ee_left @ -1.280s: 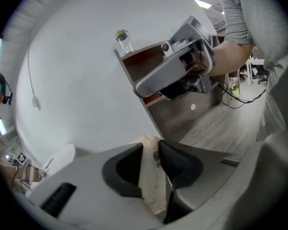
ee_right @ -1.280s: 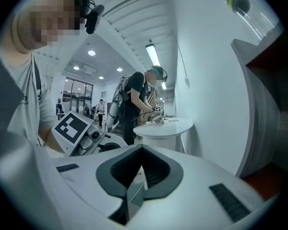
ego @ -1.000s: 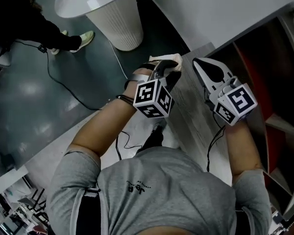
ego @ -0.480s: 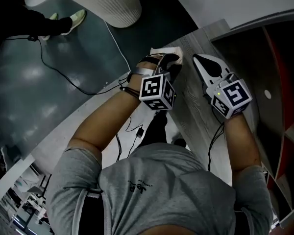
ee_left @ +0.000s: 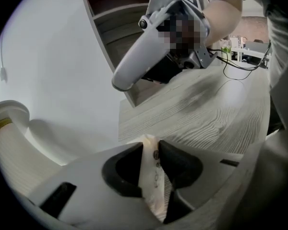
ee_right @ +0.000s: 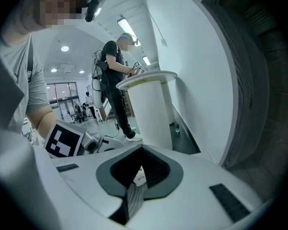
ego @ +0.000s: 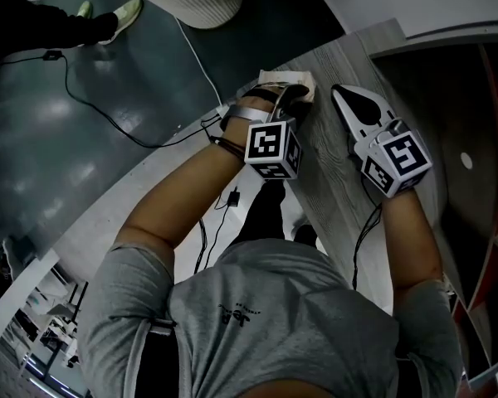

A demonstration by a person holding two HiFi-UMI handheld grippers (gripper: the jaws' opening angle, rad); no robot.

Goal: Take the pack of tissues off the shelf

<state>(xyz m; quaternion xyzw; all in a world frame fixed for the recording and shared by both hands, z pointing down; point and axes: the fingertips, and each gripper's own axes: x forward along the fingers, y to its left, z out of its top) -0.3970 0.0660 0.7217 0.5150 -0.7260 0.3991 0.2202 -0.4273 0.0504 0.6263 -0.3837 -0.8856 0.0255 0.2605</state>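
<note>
Both grippers have sunk toward the grey wood-grain tabletop (ego: 332,181). Head view: the left gripper (ego: 286,96) carries the pack of tissues (ego: 304,81) clear of the dark red shelf (ego: 448,89); we judge only the set-down remains. Left gripper view: black pads pinch the thin, soft, crinkled pack. Right gripper view: the right gripper (ee_right: 140,171) has its jaws drawn together, empty.

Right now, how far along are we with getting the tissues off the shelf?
Done: the pack of tissues is out of the shelf. In hand: the left gripper is clamped on it over the wooden table; the right gripper is shut and empty. Left: probably just setting it down and letting go.
</note>
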